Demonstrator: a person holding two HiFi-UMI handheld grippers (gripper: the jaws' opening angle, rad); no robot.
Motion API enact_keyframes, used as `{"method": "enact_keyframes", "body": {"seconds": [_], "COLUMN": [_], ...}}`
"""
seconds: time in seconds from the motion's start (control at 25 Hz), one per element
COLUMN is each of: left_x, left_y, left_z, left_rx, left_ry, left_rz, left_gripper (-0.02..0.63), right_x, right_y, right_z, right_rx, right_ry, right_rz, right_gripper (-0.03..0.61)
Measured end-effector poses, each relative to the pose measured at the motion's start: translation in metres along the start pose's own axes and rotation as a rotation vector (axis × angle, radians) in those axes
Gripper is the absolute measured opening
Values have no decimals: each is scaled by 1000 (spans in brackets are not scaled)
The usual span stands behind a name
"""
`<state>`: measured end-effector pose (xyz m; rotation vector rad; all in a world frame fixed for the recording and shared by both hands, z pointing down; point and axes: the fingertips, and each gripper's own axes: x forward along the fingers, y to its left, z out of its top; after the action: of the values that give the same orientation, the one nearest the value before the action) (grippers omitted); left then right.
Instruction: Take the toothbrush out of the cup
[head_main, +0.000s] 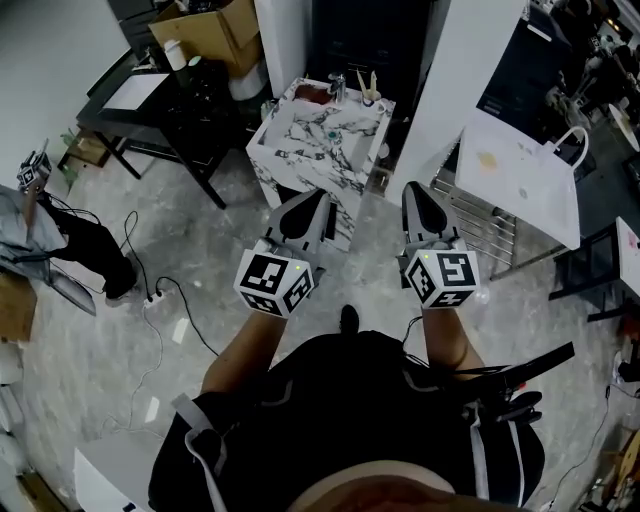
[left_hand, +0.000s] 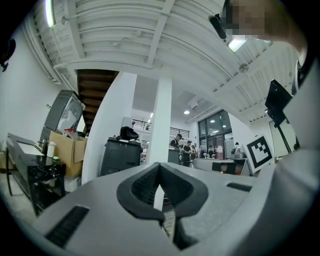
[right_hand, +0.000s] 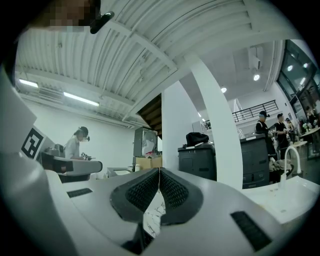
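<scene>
In the head view a marble-patterned washstand (head_main: 318, 150) stands ahead on the floor. At its far right corner, beside a faucet (head_main: 338, 87), sits a small cup (head_main: 369, 100) with a pale toothbrush (head_main: 365, 82) sticking up out of it. My left gripper (head_main: 321, 197) and right gripper (head_main: 413, 189) are held level side by side, short of the washstand's near edge and well away from the cup. Both are shut with nothing between the pads, as the left gripper view (left_hand: 159, 165) and the right gripper view (right_hand: 159, 170) show. The cup appears in neither gripper view.
A white pillar (head_main: 455, 80) rises right of the washstand, with a wire rack (head_main: 490, 228) and a white bag (head_main: 520, 172) beside it. To the left stand a black table (head_main: 150, 100) and a cardboard box (head_main: 205, 35). Cables and a power strip (head_main: 152, 297) lie on the floor near another person (head_main: 45, 225).
</scene>
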<state>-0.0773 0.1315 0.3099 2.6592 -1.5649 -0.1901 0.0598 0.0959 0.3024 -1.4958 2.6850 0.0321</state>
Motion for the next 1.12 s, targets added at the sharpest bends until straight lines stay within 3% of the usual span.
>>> {"method": "enact_keyframes", "body": {"seconds": [0.68,1.12], "left_x": [121,171], "left_y": [21,22], "left_z": [-12,-36], "left_rx": [-36,-9], "left_ry": [8,77], "left_rz": [-8,-5], "left_gripper": [3,3], "right_x": [65,92], "right_y": [-92,-131], "right_z": [-16,-35], "right_rx": [38,63], "right_ry": [7,15], "right_rz": [-8,16], "right_gripper": [23,23]}}
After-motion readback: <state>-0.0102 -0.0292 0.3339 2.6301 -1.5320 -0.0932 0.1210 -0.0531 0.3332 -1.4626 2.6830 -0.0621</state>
